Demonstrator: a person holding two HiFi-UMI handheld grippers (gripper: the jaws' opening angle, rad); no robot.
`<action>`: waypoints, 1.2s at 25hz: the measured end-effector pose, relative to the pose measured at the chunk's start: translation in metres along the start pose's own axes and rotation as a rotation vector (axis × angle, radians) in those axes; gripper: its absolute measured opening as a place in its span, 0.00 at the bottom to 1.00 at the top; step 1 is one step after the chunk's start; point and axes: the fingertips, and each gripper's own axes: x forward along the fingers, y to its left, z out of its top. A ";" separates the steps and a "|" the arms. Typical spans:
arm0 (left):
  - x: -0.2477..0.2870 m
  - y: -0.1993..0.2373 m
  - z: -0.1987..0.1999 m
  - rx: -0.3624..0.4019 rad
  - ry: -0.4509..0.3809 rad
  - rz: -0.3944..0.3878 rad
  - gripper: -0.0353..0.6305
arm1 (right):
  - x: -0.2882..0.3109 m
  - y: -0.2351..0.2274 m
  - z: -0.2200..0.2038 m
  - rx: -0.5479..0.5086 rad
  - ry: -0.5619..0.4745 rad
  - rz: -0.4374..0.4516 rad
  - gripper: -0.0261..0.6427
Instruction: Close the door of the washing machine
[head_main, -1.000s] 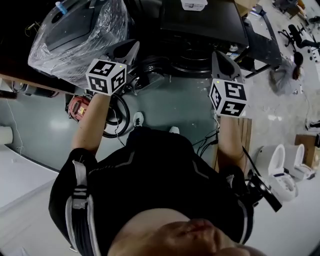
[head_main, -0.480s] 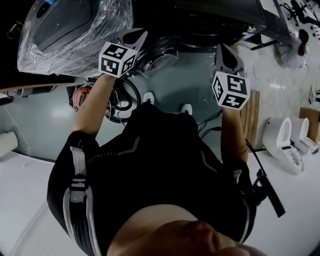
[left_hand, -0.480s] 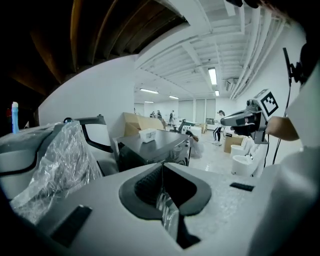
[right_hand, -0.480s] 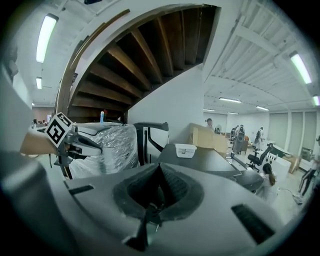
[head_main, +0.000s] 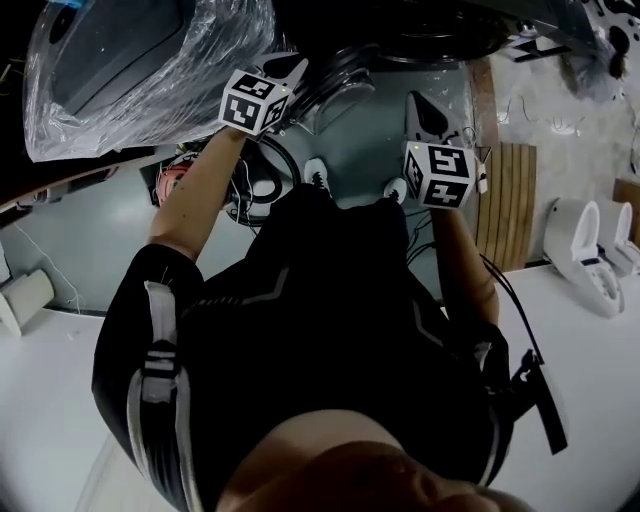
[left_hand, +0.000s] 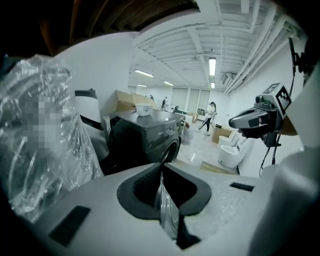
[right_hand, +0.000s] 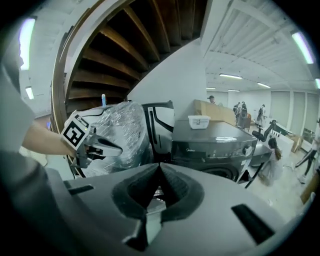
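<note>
Only the right gripper view shows the washing machine (right_hand: 210, 137) knob (right_hand: 248, 150).

Strip lights (left_hand: 212, 65) line a white ceiling (left_hand: 175, 42); pale grey floor (head_main: 100, 225); seemingly a wooden stair underside (right_hand: 125, 40) overhead.

The washer (right_hand: 215, 142) is a dark grey front-loader standing upright, with a control strip across the top of its front. Its door (head_main: 345, 88) is a round dark ring around a bulging clear glass bowl. It hangs open, swung well out from the left of the washer's front.
</note>
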 end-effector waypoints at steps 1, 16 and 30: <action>0.006 0.001 -0.009 0.000 0.020 -0.016 0.06 | 0.004 0.008 -0.007 -0.005 0.012 0.009 0.05; 0.068 0.032 -0.155 0.006 0.340 -0.084 0.27 | 0.044 0.069 -0.113 0.202 0.194 0.041 0.05; 0.095 0.040 -0.186 0.052 0.451 -0.081 0.32 | 0.034 0.079 -0.154 0.263 0.258 0.036 0.05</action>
